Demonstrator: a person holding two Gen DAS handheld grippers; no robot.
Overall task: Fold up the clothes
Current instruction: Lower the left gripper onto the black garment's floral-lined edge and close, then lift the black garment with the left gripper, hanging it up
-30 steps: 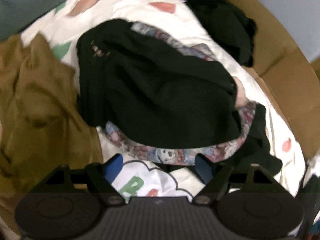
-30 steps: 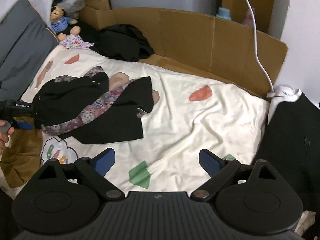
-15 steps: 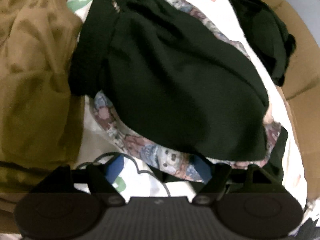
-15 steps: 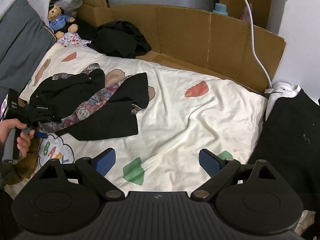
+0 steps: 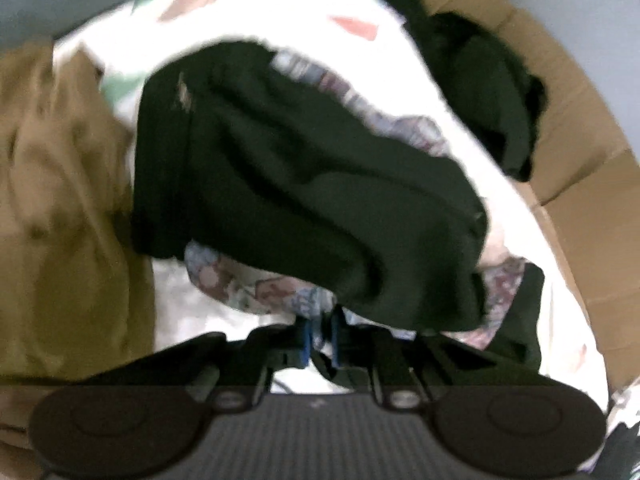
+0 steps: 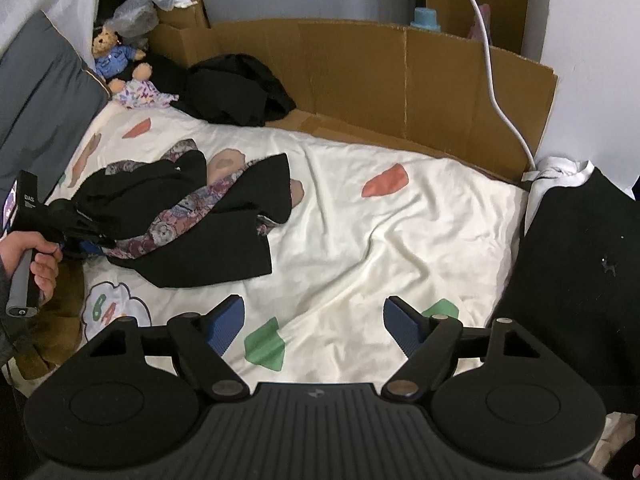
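A black garment with a patterned lining (image 5: 312,184) lies crumpled on the cream bedsheet (image 6: 360,240); in the right wrist view the black garment (image 6: 192,216) sits at left centre. My left gripper (image 5: 320,340) is shut on the garment's near patterned edge, blue pads pinching cloth. A hand (image 6: 36,260) holds that left gripper (image 6: 86,244) at the garment's left end. My right gripper (image 6: 314,320) hangs open above the bare sheet, nothing between its fingers.
A brown garment (image 5: 60,208) lies left of the black one. Another black heap (image 6: 236,88) and a teddy bear (image 6: 116,56) sit at the bed's far end by a cardboard wall (image 6: 400,80). A dark garment (image 6: 580,272) drapes at right.
My left gripper has moved in to the garment's near edge and shut on it; it was open before. My right gripper has stayed open, drifting slightly.
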